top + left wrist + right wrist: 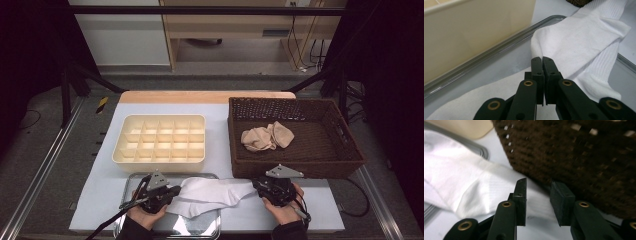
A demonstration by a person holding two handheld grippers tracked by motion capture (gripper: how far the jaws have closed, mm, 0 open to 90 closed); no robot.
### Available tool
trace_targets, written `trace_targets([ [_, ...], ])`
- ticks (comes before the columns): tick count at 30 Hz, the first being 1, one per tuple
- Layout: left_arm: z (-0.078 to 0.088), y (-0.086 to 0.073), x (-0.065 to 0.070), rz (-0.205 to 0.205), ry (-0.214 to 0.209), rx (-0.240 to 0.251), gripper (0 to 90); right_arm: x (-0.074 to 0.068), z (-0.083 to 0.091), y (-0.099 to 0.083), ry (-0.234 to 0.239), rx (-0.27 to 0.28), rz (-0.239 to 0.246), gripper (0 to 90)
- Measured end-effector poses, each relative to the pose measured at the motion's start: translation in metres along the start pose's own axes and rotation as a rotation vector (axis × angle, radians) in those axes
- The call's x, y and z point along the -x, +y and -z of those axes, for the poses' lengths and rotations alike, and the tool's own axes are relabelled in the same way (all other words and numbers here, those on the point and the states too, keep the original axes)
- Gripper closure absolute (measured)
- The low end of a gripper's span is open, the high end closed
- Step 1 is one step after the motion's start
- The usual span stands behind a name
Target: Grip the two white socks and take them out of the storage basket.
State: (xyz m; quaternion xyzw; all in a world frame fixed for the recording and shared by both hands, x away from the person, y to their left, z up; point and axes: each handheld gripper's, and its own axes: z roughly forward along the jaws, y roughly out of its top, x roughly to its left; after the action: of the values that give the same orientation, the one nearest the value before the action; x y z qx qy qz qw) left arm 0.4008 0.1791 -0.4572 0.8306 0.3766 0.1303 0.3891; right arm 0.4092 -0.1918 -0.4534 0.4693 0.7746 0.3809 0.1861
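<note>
Left gripper (172,192): jaws closed together at the edge of the white sock (212,195); whether fabric is pinched between them cannot be told. The sock lies flat across the metal tray (131,176), its cuff end reaching off the tray toward the wicker basket (300,162). Right gripper (256,185): jaws parted partway, astride the ribbed cuff, pads not pressing. Judgement: the sock is light, soft and limp; it will sag and drape. Best taken at cuff and toe ends, pinching both layers.
</note>
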Motion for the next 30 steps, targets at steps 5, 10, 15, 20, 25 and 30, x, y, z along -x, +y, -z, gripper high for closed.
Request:
trace_targets([
  [5, -0.003, -0.002, 0.000, -0.001, 0.001, -0.002, 87.5, 0.003, -0.013, 0.001, 0.019, -0.055, -0.004, 67.3],
  [10, -0.007, -0.004, 0.000, 0.009, 0.001, -0.010, 87.5, -0.001, -0.015, -0.001, 0.079, -0.112, 0.006, 85.9],
  [15, -0.007, -0.004, 0.000, 0.014, 0.003, -0.005, 87.5, -0.004, 0.003, 0.005, 0.086, -0.057, 0.029, 87.4],
  [20, -0.005, -0.004, -0.001, 0.020, 0.006, 0.000, 87.5, -0.015, 0.019, 0.001, 0.098, -0.007, 0.081, 85.5],
  [25, -0.004, -0.004, -0.002, 0.023, 0.006, 0.004, 87.4, -0.020, 0.008, -0.024, 0.130, -0.114, 0.062, 83.1],
  [30, -0.006, -0.004, -0.002, 0.022, 0.011, 0.001, 87.3, -0.018, 0.011, -0.020, 0.143, -0.064, 0.034, 76.4],
])
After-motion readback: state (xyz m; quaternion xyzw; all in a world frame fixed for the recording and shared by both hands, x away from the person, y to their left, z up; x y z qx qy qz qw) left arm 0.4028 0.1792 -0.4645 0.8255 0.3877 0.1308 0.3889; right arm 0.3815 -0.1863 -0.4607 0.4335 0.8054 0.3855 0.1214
